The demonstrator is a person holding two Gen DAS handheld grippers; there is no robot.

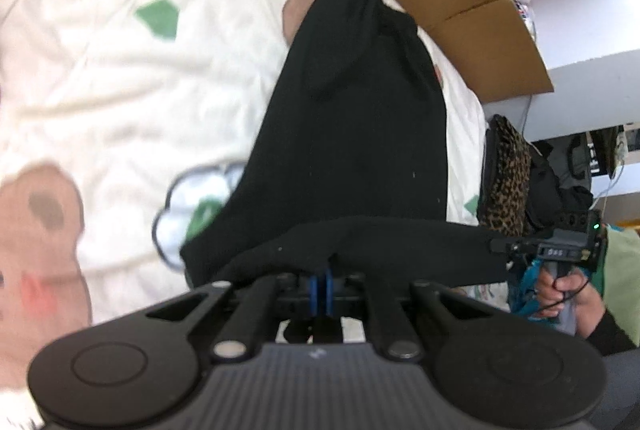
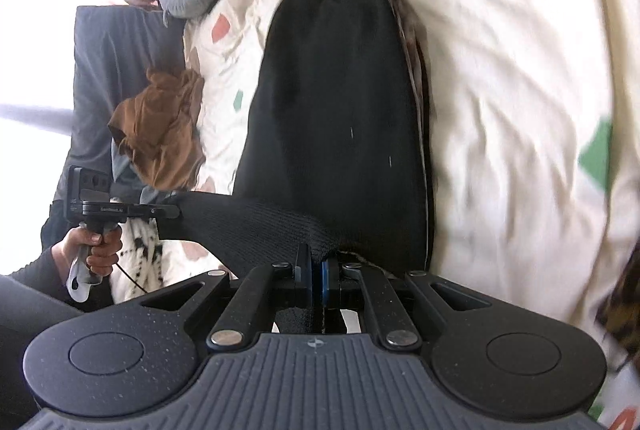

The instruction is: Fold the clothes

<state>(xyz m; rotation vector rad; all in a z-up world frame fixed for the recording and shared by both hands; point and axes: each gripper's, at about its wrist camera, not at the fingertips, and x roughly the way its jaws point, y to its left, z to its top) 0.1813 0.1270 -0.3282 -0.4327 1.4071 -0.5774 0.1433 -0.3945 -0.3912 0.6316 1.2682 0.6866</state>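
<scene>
- Garment [image 1: 352, 134]: black, near hem lifted taut, far end resting on bed [image 1: 100, 70].
- Left gripper [image 1: 322, 288], right gripper [image 2: 316, 280]: fingers clamped on hem.
- Advice: likely keep both corners level, tension even.

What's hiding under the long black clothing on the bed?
Under the long black garment lies the cream patterned bedcover; a cloud print peeks out. Whatever else it covers is hidden.

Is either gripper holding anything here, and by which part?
Both: the left gripper and right gripper each pinch the near edge of the black garment, at opposite ends.
</scene>
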